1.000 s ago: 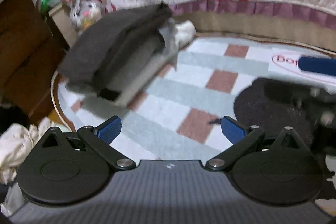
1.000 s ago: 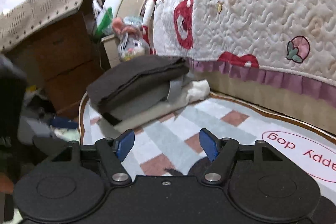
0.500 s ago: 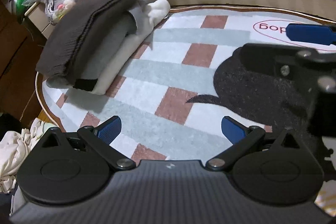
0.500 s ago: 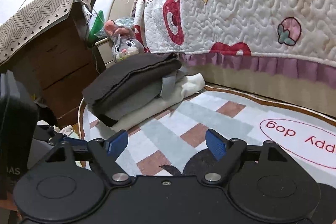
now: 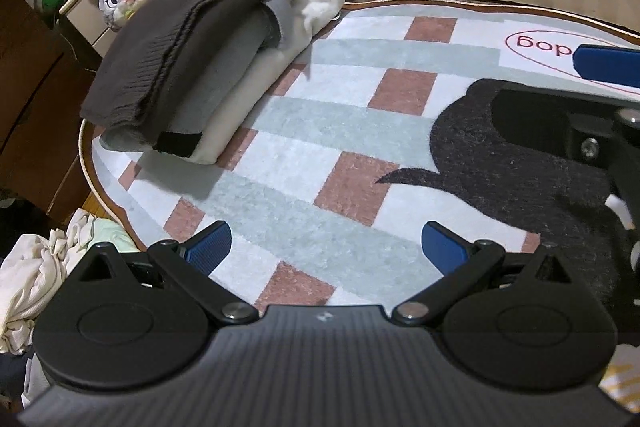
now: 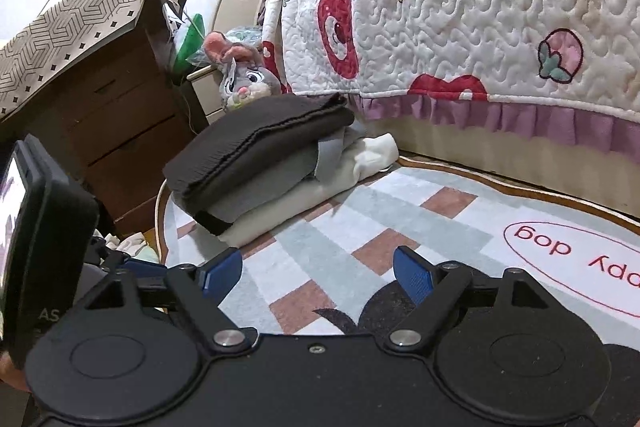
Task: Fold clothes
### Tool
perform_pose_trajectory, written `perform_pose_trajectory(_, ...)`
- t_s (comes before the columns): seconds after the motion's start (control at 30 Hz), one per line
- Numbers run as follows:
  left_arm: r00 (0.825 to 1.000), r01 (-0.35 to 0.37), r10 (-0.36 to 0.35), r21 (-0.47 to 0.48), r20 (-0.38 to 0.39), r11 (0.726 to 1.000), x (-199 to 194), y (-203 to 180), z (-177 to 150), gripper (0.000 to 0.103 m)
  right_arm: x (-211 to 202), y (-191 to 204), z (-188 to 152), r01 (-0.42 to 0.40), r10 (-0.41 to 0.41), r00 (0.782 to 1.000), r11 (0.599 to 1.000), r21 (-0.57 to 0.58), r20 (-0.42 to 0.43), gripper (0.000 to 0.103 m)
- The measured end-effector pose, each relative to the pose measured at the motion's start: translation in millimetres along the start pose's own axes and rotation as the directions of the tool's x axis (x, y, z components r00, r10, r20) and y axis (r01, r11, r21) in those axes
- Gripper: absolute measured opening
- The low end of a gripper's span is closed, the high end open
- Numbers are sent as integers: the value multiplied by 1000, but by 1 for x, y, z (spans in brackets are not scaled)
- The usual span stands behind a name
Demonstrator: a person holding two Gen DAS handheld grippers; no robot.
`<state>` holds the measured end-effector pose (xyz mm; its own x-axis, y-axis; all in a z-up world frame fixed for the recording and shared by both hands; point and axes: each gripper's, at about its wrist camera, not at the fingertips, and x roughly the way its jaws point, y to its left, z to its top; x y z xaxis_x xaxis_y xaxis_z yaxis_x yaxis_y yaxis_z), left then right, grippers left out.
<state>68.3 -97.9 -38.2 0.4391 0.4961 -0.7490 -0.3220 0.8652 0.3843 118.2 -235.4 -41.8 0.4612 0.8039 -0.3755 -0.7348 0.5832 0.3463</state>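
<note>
A stack of folded clothes [image 5: 192, 67] lies on the far left of the checked rug [image 5: 320, 131]: a dark grey knit on top, a light grey piece under it, a cream one at the bottom. In the right wrist view the same stack [image 6: 260, 155] sits ahead and slightly left. My left gripper [image 5: 326, 243] hangs open over bare rug, nothing between its fingers. My right gripper [image 6: 318, 267] is also open and empty, low above the rug [image 6: 400, 219]. One blue finger [image 5: 600, 67] of it shows at the right edge of the left wrist view.
A crumpled heap of pale clothes [image 5: 36, 267] lies off the rug at the lower left. A plush rabbit [image 6: 244, 79] sits behind the stack. The bed with a quilted cover [image 6: 480, 7] borders the rug's far side, and a wooden dresser [image 6: 100, 115] stands on the left.
The right gripper's jaws have spread wider. The left gripper has tipped downward, so the stack now sits higher in its view. The folded stack has not moved.
</note>
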Motion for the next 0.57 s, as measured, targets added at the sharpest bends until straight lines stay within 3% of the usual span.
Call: perform_pose_trajectory(0.57, 1000, -17, 17, 61, -1, 998, 3, -9, -4, 103, 5, 0, -2, 12, -12, 999, 1000, 13, -37, 88)
